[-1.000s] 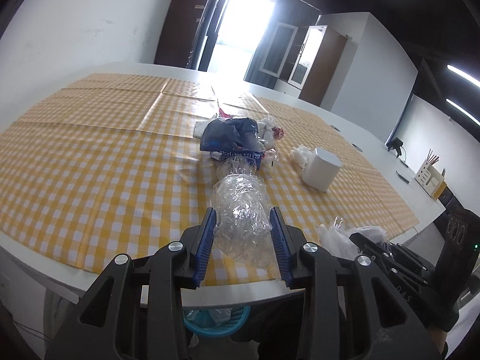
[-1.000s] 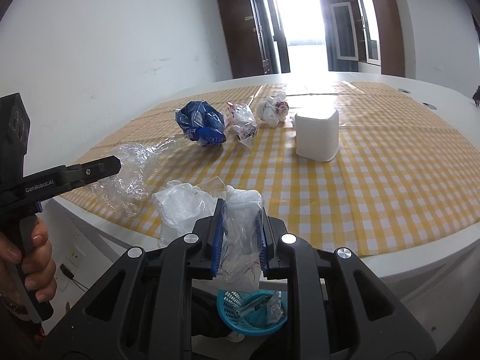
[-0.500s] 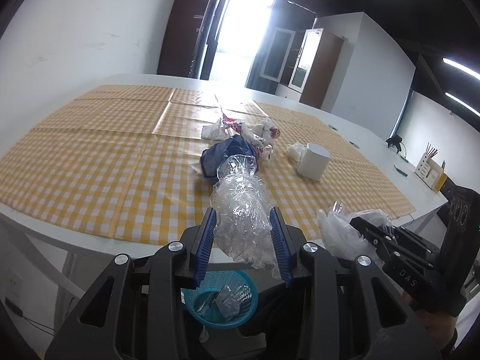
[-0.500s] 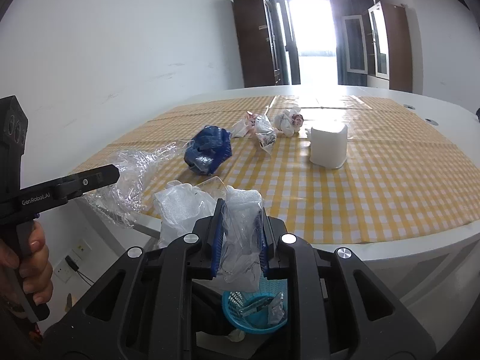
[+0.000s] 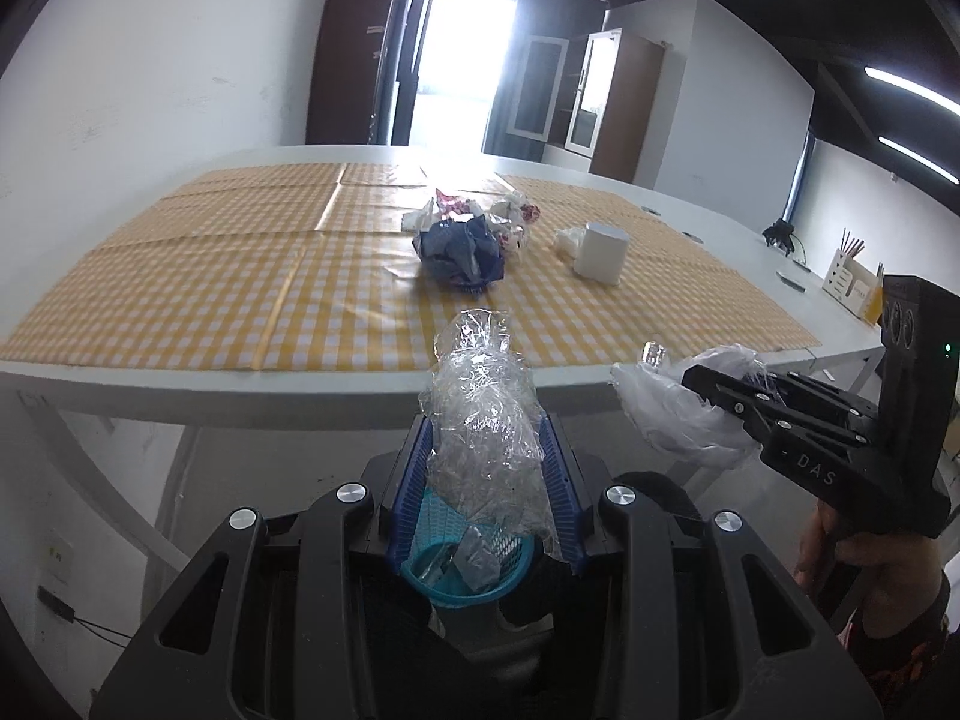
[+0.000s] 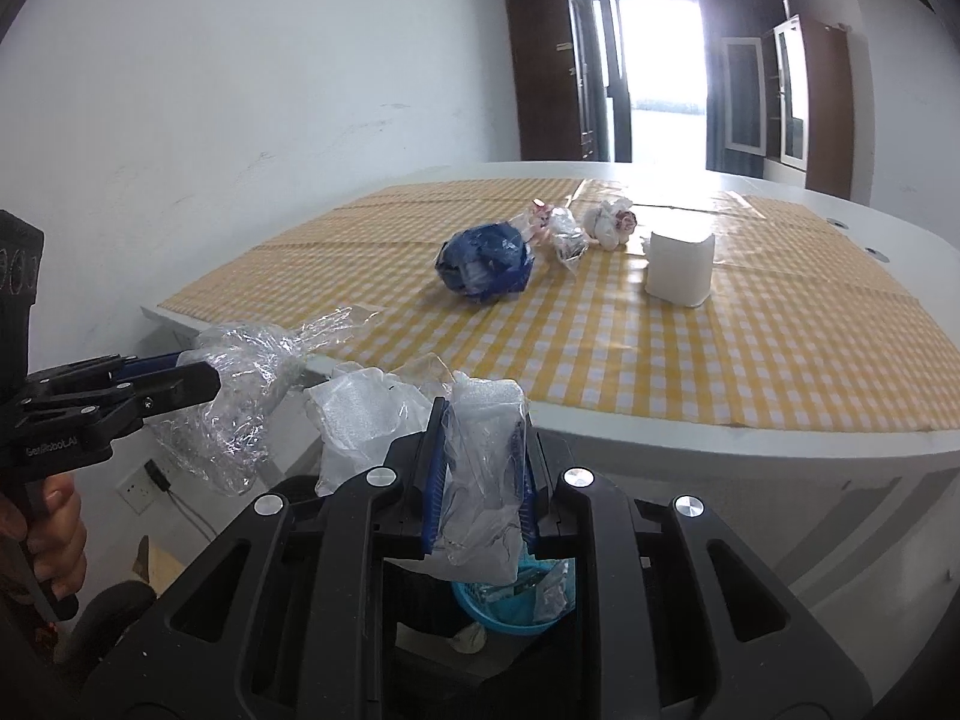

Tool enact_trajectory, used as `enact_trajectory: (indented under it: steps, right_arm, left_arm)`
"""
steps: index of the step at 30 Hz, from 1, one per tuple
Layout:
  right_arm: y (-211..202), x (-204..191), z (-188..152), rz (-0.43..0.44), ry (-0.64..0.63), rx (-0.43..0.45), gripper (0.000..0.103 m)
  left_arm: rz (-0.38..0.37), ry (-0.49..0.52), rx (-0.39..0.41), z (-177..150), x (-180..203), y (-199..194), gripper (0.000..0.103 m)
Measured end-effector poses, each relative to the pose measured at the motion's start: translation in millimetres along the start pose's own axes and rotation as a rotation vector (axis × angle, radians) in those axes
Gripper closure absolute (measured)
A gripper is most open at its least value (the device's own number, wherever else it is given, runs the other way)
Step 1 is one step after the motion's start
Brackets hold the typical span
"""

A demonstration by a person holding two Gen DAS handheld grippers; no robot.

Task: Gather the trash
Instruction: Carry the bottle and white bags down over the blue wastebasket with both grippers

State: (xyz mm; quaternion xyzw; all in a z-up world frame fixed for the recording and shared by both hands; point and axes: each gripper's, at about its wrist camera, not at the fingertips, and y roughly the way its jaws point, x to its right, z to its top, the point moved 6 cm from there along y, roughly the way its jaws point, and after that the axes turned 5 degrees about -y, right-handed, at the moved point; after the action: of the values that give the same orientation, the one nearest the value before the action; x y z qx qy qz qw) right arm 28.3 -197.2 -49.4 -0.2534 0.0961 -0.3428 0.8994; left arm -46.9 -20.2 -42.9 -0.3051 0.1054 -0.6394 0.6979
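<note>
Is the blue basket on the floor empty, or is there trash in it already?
Not empty. The blue basket already holds a few crumpled clear wrappers, seen below both grippers.

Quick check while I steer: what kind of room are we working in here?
Probably an office or meeting room: one long white table partly under a yellow checked cloth, glass-door cabinets at the back, and ceiling strip lights.

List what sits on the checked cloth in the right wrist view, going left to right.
crumpled blue wrapper → clear wrapper with red print → white and red wad → white container
</note>
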Motion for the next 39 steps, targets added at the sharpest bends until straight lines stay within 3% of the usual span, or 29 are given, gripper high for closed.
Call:
enact_trajectory:
  steps: [5,11,15,33,39]
  right_arm:
    - [9.1,-13.1,-39.7,0.021,-0.070,-0.098,0.084]
    - [36.1,-17.2,-76.3,0.017,-0.062,-0.184,0.084]
    - [63.8,-15.8,-99.0,0.028,-0.021,-0.261,0.084]
    - [171.1,13.2,-162.0,0.001,0.108,-0.534,0.084]
    - [202.5,26.4,-174.1,0.003,0.158,-0.591,0.083]
  left_arm:
    - [-0.022,0.007,-0.073,-32.1,1.2,8.4,0.067]
    - [-0.012,0.000,-0.157,-61.1,-9.1,36.7,0.067]
    - [-0.020,-0.060,-0.224,-81.8,-24.4,66.5,0.067]
    - [-0.030,-0.241,-0.484,-140.5,-74.1,201.3,0.067]
    - [-0.002,-0.245,-0.522,-148.4,-78.4,233.5,0.067]
